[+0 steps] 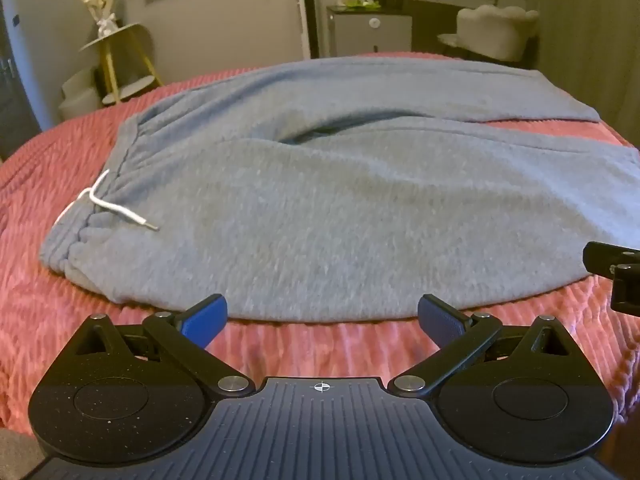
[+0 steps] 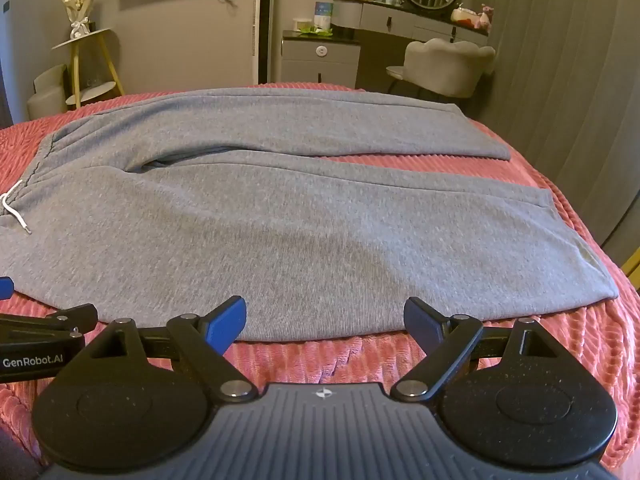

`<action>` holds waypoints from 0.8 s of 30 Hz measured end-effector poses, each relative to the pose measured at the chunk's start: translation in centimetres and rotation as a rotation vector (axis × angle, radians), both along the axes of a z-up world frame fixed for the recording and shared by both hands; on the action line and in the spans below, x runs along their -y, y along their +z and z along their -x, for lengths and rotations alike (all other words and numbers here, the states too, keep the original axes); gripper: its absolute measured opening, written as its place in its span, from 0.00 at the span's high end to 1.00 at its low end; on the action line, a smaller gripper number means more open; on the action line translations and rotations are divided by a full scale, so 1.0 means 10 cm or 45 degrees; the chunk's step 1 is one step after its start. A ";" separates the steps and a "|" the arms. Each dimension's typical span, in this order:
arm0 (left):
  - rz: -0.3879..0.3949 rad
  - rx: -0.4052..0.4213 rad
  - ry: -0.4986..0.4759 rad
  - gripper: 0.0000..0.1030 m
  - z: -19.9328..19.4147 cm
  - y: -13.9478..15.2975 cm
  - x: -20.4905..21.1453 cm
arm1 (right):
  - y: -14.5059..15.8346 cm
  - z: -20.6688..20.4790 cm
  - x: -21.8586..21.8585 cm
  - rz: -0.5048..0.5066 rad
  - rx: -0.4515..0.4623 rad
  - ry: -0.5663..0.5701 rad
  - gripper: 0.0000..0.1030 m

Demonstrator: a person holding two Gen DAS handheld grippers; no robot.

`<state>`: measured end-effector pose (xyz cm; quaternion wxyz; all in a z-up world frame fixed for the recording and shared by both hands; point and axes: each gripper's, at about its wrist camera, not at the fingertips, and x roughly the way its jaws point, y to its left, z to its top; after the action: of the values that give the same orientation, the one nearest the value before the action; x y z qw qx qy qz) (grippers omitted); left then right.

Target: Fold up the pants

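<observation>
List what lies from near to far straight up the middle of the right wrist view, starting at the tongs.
Right tongs, open → pink bedspread → near leg of the grey pants → far leg of the pants → grey cabinet against the wall.

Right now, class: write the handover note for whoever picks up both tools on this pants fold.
Left tool: open, empty, at the near edge of the pants.
Right tool: open, empty, at the same edge, further toward the hems.
Pants lie flat on the pink bedspread, waistband and drawstring left, both legs spread apart.
Done: laid out only.
Left: every fold.
</observation>
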<state>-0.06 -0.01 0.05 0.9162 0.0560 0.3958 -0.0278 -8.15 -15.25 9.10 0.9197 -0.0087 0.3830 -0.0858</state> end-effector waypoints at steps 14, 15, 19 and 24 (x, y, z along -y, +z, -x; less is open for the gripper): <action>-0.001 -0.019 0.008 0.00 -0.01 -0.03 -0.02 | 0.00 0.00 0.00 -0.005 0.001 -0.001 0.16; -0.001 -0.020 0.008 0.00 -0.01 -0.04 -0.02 | 0.00 0.00 0.00 -0.005 0.001 -0.001 0.16; -0.001 -0.024 0.008 0.00 -0.01 -0.04 -0.02 | 0.00 0.00 0.00 -0.004 0.001 0.000 0.16; -0.001 -0.025 0.008 0.00 0.00 -0.04 -0.02 | 0.01 0.00 0.00 -0.004 0.001 -0.001 0.16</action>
<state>-0.02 0.22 -0.32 0.9123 0.0549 0.4049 -0.0254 -8.18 -15.29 9.15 0.9198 -0.0072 0.3829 -0.0855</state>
